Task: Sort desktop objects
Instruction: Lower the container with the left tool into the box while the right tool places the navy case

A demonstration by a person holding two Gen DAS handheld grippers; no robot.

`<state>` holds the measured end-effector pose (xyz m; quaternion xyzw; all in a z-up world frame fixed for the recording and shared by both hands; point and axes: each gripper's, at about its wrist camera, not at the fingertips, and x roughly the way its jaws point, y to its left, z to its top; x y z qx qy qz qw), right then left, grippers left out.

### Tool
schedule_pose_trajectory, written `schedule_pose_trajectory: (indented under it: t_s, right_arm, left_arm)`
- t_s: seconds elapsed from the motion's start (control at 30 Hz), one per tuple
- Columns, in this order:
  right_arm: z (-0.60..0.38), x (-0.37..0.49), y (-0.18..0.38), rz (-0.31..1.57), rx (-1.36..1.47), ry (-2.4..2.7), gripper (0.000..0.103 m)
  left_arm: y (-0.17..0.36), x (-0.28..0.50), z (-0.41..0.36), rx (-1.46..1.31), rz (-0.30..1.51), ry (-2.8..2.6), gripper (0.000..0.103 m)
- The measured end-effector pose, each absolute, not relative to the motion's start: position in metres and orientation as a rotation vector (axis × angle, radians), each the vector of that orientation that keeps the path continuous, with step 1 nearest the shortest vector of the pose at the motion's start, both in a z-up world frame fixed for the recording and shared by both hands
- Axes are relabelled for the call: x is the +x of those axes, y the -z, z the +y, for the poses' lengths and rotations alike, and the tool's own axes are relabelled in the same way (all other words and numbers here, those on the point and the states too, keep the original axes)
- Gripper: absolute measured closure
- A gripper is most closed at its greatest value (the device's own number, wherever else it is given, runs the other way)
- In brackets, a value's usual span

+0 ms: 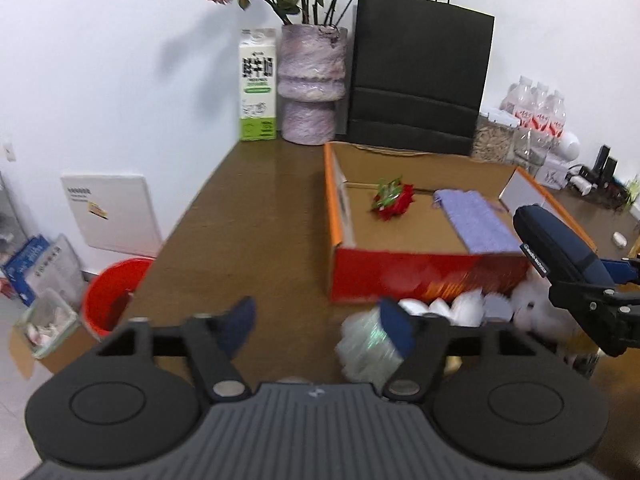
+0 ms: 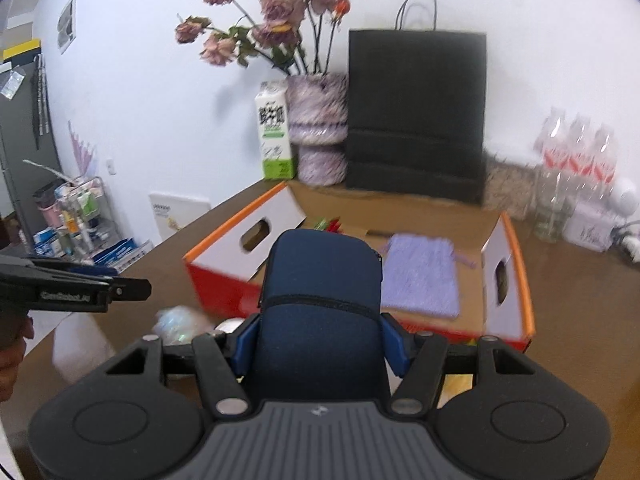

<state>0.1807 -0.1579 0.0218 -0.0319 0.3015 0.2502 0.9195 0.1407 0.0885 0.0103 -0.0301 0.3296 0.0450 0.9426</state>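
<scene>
In the right wrist view my right gripper [image 2: 320,346] is shut on a navy zip case [image 2: 320,280], held just in front of the orange-rimmed cardboard box [image 2: 490,248]. A purple cloth [image 2: 420,276] lies inside the box. The left wrist view also shows a red flower-like item [image 1: 392,200] in the box [image 1: 332,200] beside the purple cloth [image 1: 476,220]. My left gripper [image 1: 318,328] hangs open above the brown table with nothing between its fingers. A shiny crinkled wrapper [image 1: 366,350] lies behind its right finger. The navy case [image 1: 560,244] shows at the right.
Against the wall stand a milk carton [image 1: 258,84], a purple vase [image 1: 312,84] of dried flowers and a black paper bag [image 1: 420,80]. Water bottles [image 1: 536,108] crowd the back right. White cups [image 1: 440,308] sit before the box. A red bucket [image 1: 114,296] stands below the table's left edge.
</scene>
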Motion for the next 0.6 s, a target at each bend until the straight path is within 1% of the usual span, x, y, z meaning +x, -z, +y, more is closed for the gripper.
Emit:
schedule_pose_trajectory:
  t_s: [0.03,0.1,0.17,0.23,0.27,0.3,0.37,0.47,0.6]
  right_arm:
    - [-0.157,0.177,-0.019,0.624,-0.065,-0.521,0.042]
    - [-0.156,0.169,-0.015,0.627,-0.07,-0.53,0.042]
    - [-0.153,0.163,-0.011,0.63,-0.075,-0.54,0.042]
    - [-0.151,0.159,-0.009,0.638,-0.077,-0.548,0.042]
    - [-0.15,0.157,-0.008,0.639,-0.078,-0.551,0.042]
    - [-0.15,0.155,-0.008,0.64,-0.082,-0.552,0.042]
    - [-0.15,0.151,-0.008,0.639,-0.084,-0.551,0.042]
    - [-0.152,0.146,-0.011,0.629,-0.086,-0.544,0.042]
    - [-0.156,0.144,-0.017,0.609,-0.085,-0.533,0.042]
  left_arm:
    - [-0.011,0.135,0.09,-0.058,0.673,-0.093,0.02]
    - [-0.007,0.126,0.089,-0.049,0.694,-0.08,0.007]
    - [0.001,0.12,0.086,-0.028,0.713,-0.08,0.004]
    - [0.011,0.119,0.083,-0.012,0.746,-0.1,0.004]
    - [0.018,0.12,0.083,-0.009,0.762,-0.11,0.005]
    - [0.024,0.121,0.082,-0.01,0.774,-0.111,0.012]
    - [0.032,0.12,0.084,-0.024,0.767,-0.094,0.033]
    - [0.031,0.116,0.084,-0.022,0.722,-0.091,0.034]
    - [0.017,0.118,0.083,-0.022,0.67,-0.083,0.034]
